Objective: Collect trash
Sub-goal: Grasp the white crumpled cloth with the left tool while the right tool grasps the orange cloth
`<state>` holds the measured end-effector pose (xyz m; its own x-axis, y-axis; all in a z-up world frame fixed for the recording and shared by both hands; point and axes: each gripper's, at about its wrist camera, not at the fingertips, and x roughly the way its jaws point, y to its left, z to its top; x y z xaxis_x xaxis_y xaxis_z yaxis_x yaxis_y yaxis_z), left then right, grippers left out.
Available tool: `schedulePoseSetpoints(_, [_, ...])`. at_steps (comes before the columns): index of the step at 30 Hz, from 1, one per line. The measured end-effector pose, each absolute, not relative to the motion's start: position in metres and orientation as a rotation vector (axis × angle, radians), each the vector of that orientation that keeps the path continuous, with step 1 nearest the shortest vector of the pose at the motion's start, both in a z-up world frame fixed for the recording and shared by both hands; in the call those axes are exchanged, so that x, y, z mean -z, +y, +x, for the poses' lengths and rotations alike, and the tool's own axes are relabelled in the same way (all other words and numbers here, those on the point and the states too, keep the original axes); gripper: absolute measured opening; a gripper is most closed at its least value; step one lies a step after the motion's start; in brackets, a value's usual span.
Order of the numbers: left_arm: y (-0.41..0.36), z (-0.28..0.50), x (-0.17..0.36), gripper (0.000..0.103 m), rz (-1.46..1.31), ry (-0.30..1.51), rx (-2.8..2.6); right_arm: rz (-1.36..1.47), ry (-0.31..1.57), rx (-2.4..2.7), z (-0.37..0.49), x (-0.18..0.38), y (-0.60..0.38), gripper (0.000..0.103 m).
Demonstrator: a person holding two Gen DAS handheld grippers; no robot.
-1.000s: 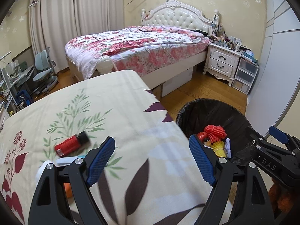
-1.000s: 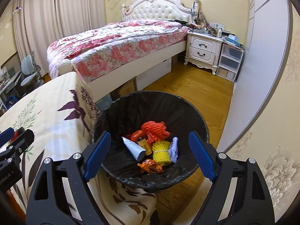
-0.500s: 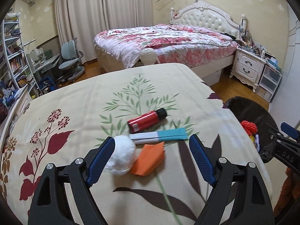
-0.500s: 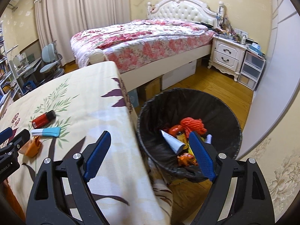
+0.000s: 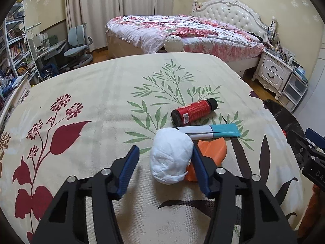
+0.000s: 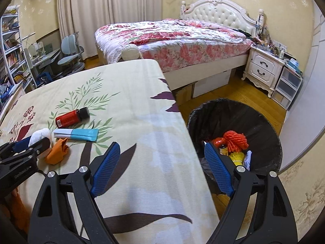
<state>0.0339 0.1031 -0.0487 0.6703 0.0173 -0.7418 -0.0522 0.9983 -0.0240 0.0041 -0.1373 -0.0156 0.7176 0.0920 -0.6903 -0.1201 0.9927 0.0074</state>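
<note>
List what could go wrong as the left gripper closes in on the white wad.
1. The left gripper is open around the white paper wad, but its right finger sits against the orange wrapper, so closing may pinch both.
2. The tube lies touching the wad and could be dragged along.
3. The red bottle lies on its side and might roll if bumped.

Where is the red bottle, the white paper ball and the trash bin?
red bottle (image 5: 193,112), left wrist view, on its label.
white paper ball (image 5: 171,154), left wrist view, its middle.
trash bin (image 6: 262,120), right wrist view, inner liner wall.
</note>
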Motion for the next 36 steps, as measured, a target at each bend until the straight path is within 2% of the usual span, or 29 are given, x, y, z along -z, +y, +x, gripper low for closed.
schedulePoseSetpoints(1, [0.105, 0.033, 0.050, 0.039, -0.059, 0.842, -0.022, -0.044, 0.762, -0.123, 0.004, 0.016, -0.134, 0.083])
schedulePoseSetpoints(5, [0.109, 0.027, 0.048, 0.036, -0.076, 0.832, -0.011, -0.058, 0.766, -0.153, 0.001, 0.015, -0.119, 0.083])
schedulePoseSetpoints(26, [0.181, -0.004, 0.048, 0.036, -0.072, 0.813, -0.168, -0.145, 0.846, -0.348, -0.001, 0.030, 0.000, 0.083])
schedulePoseSetpoints(31, [0.179, -0.004, 0.049, 0.036, -0.065, 0.809, -0.165, -0.143, 0.877, -0.336, -0.003, 0.037, -0.012, 0.074])
schedulePoseSetpoints(35, [0.178, -0.002, 0.050, 0.036, -0.065, 0.811, -0.162, -0.130, 0.880, -0.343, -0.004, 0.036, -0.022, 0.058])
schedulePoseSetpoints(36, [0.177, -0.002, 0.049, 0.036, -0.064, 0.811, -0.161, -0.130, 0.880, -0.345, -0.004, 0.035, -0.023, 0.057])
